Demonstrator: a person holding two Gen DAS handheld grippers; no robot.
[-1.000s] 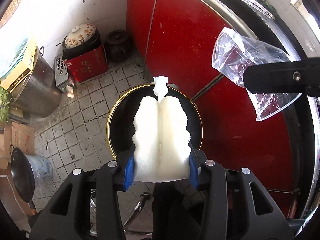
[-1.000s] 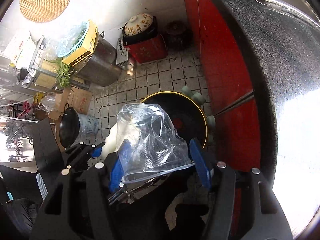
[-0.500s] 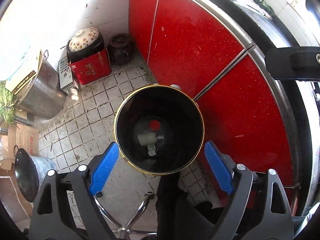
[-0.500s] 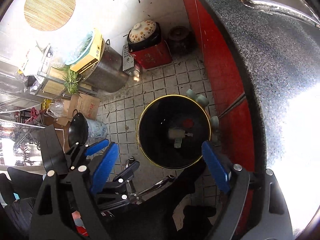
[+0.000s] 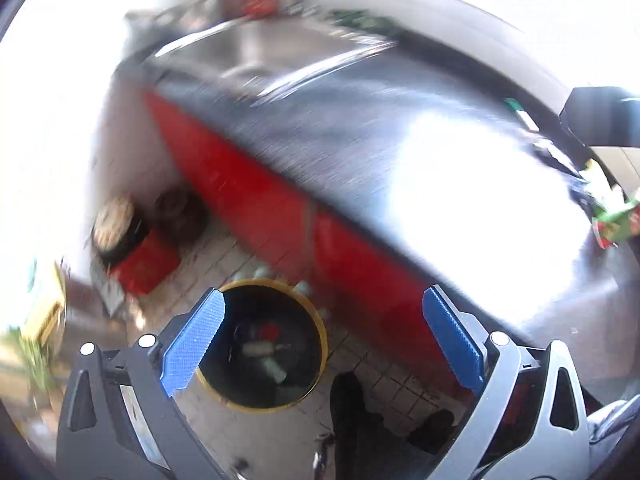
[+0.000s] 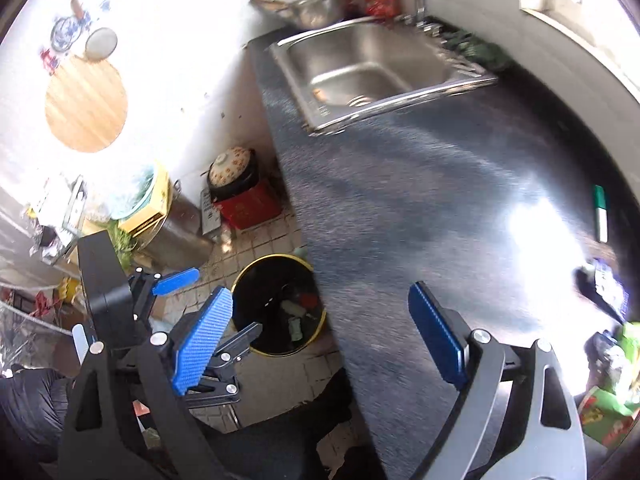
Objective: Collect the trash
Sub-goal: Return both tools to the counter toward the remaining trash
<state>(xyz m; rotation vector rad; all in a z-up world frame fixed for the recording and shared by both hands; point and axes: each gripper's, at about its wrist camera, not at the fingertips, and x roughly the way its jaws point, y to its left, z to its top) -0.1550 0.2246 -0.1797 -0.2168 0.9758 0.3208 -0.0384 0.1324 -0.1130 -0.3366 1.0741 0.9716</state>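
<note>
Left gripper [image 5: 320, 336] and right gripper [image 6: 320, 332] both spread wide, empty. Bin [image 6: 256, 276] contents indistinct; wrappers [image 6: 608, 416] at counter edge cropped, blurred.

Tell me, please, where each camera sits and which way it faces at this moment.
Left wrist: on the left gripper, looking along its open blue fingers over the black bin toward the red cabinet and countertop; badly blurred.
Right wrist: on the right gripper, fingers open, facing the countertop and sink; the left gripper shows at lower left.
Shared: bin, countertop, the red box.
</note>
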